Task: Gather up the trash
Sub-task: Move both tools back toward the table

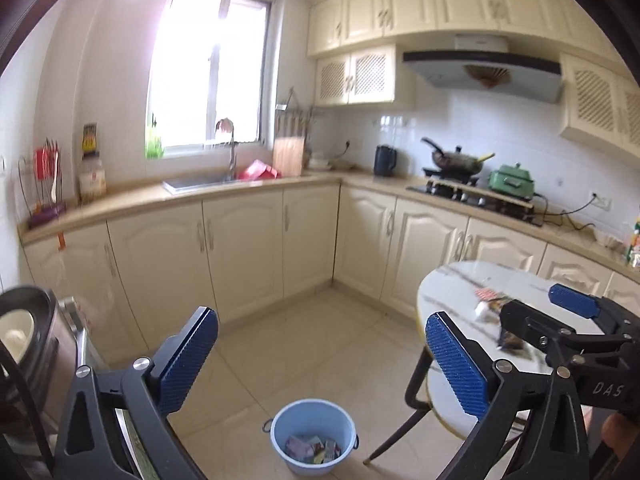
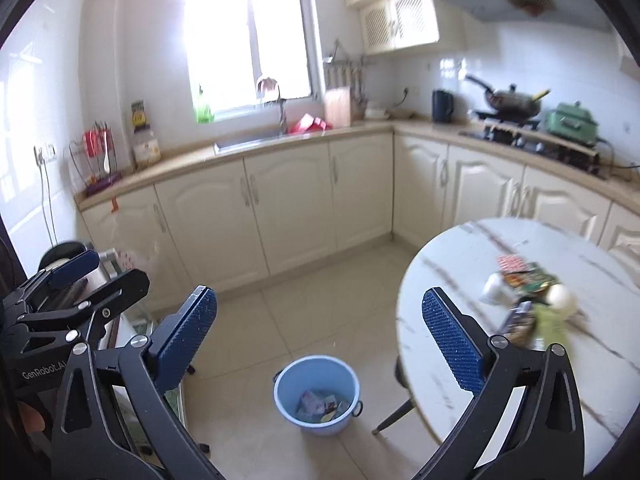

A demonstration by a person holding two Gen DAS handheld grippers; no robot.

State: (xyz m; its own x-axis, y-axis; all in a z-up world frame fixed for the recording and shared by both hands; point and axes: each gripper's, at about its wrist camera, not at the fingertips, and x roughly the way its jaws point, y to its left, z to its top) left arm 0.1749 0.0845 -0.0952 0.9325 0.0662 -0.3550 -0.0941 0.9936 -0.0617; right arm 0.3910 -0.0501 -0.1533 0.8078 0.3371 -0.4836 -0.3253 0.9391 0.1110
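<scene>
Landmark: the light blue plastic bucket (image 1: 314, 436), round, with small side handles, standing on the pale tiled floor (image 1: 304, 344).
Left gripper (image 1: 324, 364): held in the air above the bucket; its fingers (image 1: 188, 360) are spread wide, with the bucket showing in the gap between them, and they hold and touch nothing.
Right gripper (image 2: 320, 336): also above the bucket, fingers (image 2: 452, 336) spread wide and holding nothing; in the left wrist view it shows to the right of the bucket, in front of the table top.
Finger surfaces: flat blue pads with a fine ribbed texture, set on black angular frames with silver bolts.
Trash in bucket (image 2: 322, 404): several crumpled wrappers and bits of paper lie on the bottom, pink, white and green; blurred, so the kinds cannot be told.
Trash on counter (image 2: 524, 300): a loose heap up and to the right of the bucket, made up of colourful packets, a red patterned wrapper, a white crumpled piece and a pale rounded thing; motion blur hides the detail.
Counter (image 2: 452, 264): a round top with a white marbled pattern and dark veins, on dark slanted legs, right of the bucket.
Cabinets (image 1: 240, 248): cream panelled doors beyond the bucket, under a beige worktop.
</scene>
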